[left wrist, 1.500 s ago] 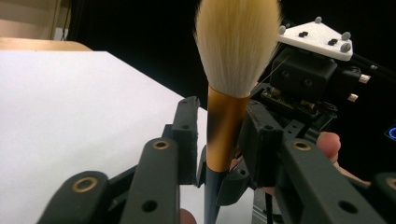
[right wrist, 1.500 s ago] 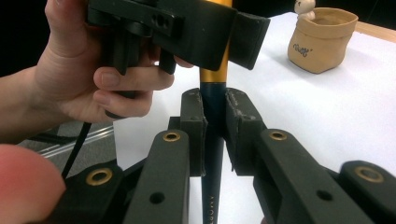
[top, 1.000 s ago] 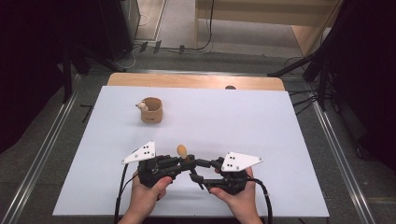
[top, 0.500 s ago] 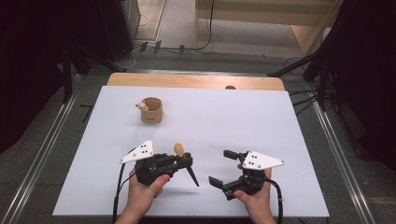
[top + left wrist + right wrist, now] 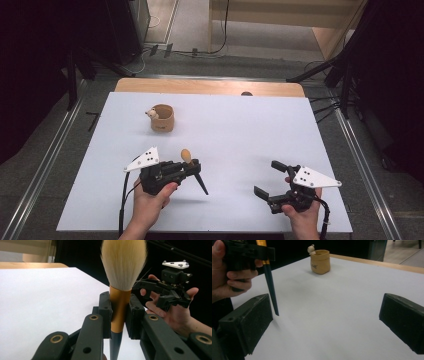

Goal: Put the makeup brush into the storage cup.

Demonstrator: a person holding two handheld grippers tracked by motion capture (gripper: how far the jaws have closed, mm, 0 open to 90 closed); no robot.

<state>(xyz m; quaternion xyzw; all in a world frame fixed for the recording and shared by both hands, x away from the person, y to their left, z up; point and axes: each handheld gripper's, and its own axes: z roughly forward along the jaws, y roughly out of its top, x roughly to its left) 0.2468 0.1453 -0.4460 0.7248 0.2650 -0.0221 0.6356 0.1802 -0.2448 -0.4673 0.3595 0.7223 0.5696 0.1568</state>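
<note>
The left gripper point(image 5: 192, 170) has its jaws closed tight on a makeup brush point(image 5: 119, 290); in the left gripper view the pads press on both sides of the golden ferrule, with the pale soft bristles above them and the dark pointed handle going down below. In the high view the brush is held above the white table point(image 5: 250, 130), near its front edge and a little left of the middle, and the handle tip slants down toward the surface without clearly touching it. The right gripper point(image 5: 270, 177) is well apart to the right, near the front right part of the table; its jaws have just been opening and now stand wide, with nothing between them, as the right gripper view shows with bare table between the two black pads. The small tan pot point(image 5: 162, 118), with a little animal figure on its rim, stands farther back on the left, well apart from both grippers, and it looks empty of any brush. I judge that the handover of the brush into one gripper is finished, and what is left is to carry the brush to the pot, put it in handle first, and release it.
</note>
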